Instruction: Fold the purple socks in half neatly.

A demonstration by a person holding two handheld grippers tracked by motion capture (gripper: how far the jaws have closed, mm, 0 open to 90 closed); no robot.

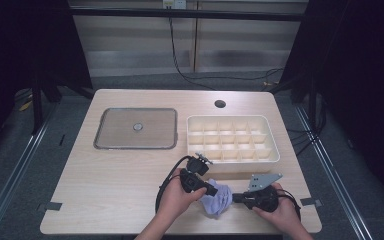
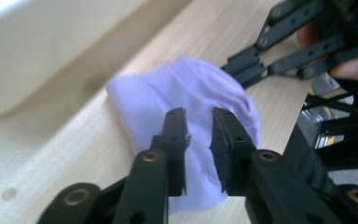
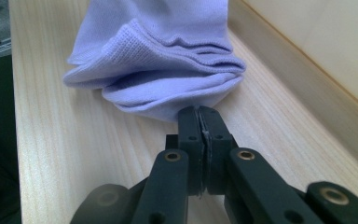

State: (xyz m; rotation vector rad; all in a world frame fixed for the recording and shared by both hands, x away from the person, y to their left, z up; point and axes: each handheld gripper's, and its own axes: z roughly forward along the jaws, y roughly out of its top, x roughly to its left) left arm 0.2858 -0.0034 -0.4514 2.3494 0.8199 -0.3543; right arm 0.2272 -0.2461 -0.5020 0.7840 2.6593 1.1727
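right gripper (image 3: 200,109): jaws clenched on lavender sock's (image 3: 158,60) edge | left gripper (image 2: 198,114): jaws parted over sock (no pinch seen) | sock bunched on table (image 1: 105,185), near edge, just before compartment box (image 1: 232,140)

Lavender sock (image 1: 217,199), bunched, ribbed cuff folded, on table near front edge, before white organizer.

Sock's (image 3: 158,60) far end beyond the right gripper view's top edge; pinched hem hidden.
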